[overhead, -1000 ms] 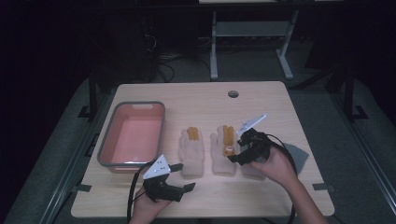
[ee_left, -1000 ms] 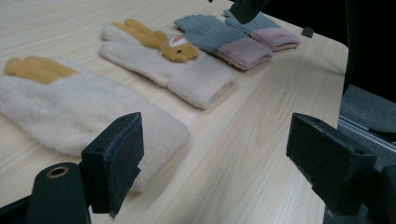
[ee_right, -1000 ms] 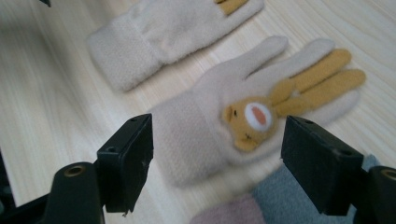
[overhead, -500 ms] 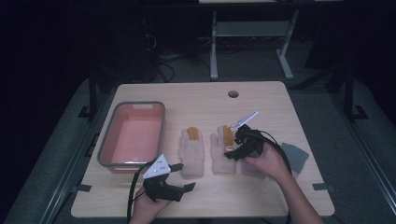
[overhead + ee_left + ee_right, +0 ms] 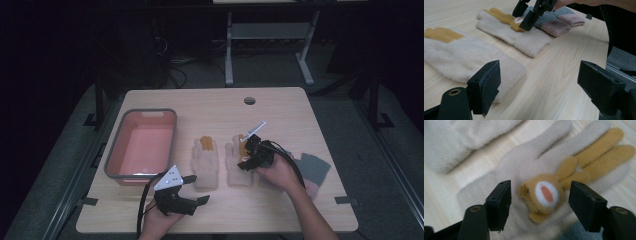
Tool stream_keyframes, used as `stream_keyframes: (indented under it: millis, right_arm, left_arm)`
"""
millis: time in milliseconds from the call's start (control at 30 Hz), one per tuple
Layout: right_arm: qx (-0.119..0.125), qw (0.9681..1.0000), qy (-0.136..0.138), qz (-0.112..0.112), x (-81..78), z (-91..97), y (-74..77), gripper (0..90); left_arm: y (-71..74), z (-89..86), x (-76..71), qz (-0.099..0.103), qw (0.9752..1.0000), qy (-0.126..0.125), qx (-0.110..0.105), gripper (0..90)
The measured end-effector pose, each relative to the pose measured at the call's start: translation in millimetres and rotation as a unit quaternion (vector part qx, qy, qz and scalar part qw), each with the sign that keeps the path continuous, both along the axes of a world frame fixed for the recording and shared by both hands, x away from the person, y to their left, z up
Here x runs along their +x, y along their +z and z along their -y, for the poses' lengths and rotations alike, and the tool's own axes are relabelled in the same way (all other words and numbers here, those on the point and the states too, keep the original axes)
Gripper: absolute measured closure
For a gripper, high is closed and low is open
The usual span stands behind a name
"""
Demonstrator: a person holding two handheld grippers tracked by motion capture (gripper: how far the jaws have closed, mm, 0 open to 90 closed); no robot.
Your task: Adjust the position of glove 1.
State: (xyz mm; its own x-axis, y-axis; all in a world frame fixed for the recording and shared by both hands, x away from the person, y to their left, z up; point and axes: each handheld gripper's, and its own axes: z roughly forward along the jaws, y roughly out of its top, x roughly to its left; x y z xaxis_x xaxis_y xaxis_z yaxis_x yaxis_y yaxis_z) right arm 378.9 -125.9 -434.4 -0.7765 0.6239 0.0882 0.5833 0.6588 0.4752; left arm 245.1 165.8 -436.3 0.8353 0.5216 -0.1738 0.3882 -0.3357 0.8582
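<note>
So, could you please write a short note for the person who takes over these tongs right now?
Right tongs: open, jaws have just been closing a little, lowered over the right glove, astride its small yellow animal face; pads not pressing yet.
Left tongs: open and holding nothing, near the table's front edge, beside the cuff of the left glove.
Things: both cream gloves lie flat side by side at mid-table; the pink bin to their left holds nothing; grey and pink socks lie right of the gloves.
Done: nothing lifted yet.
Left: probably grip the right glove and move it, perhaps to the bin.
</note>
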Motion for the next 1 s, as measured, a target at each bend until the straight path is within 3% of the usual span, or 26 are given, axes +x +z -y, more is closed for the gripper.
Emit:
stream_keyframes:
  millis: [300,567,1000]
  right_arm:
    - [-0.004,0.9999,-0.014,-0.005,5.3,-0.6,-10.5,43.4]
    - [-0.02,0.9996,-0.018,0.006,2.0,-5.0,-12.7,51.8]
    - [-0.034,0.9993,-0.017,0.003,1.4,-9.0,-6.6,58.0]
  left_arm:
    - [0.0,-0.6,0.5,0.0,1.0,0.003,0.0,18.3]
    - [-0.2,-0.5,0.3,-0.001,1.0,0.004,-0.004,18.3]
    - [-0.1,-1.3,0.5,-0.002,1.0,0.006,-0.002,18.3]
